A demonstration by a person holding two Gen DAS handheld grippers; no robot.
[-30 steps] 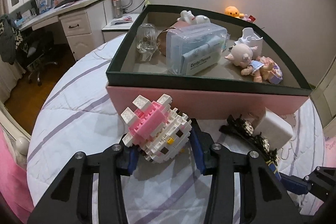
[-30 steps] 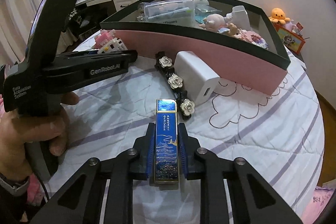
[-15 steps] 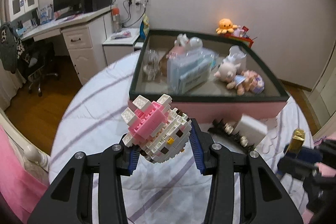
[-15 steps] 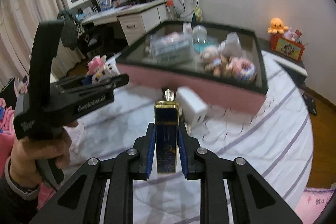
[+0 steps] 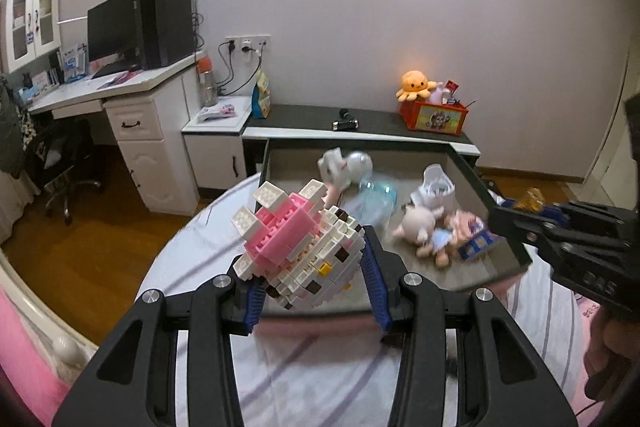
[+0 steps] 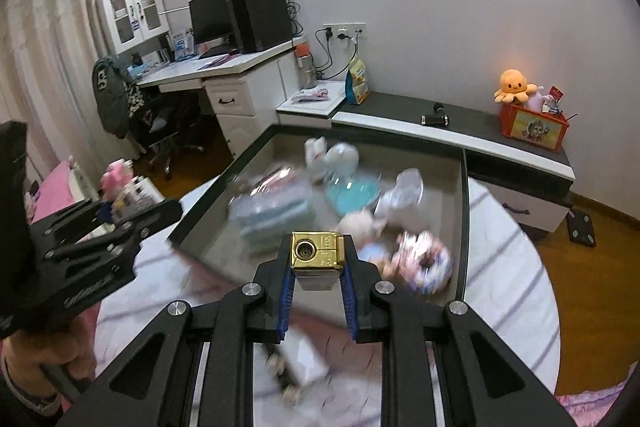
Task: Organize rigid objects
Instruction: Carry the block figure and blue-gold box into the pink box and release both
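Observation:
My left gripper (image 5: 314, 277) is shut on a pink and white brick-built cat figure (image 5: 300, 247) and holds it in the air in front of the open box (image 5: 508, 231). My right gripper (image 6: 316, 279) is shut on a gold and blue lighter (image 6: 317, 254), held above the near edge of the same box (image 6: 464, 211). The right gripper also shows at the right of the left wrist view (image 5: 532, 215). The left gripper with the figure shows at the left of the right wrist view (image 6: 120, 203).
The box holds a baby doll (image 5: 424, 231), a white toy (image 5: 344, 167), a clear tissue case (image 6: 272, 215) and a white cup (image 6: 404, 195). A white charger (image 6: 304, 359) and a flowered hair clip (image 6: 280, 371) lie on the striped bedcover (image 6: 508, 291) below.
Both grippers have lifted their objects off the bedcover and risen high, now looking down into the box. The lighter has tilted end-on toward the camera.

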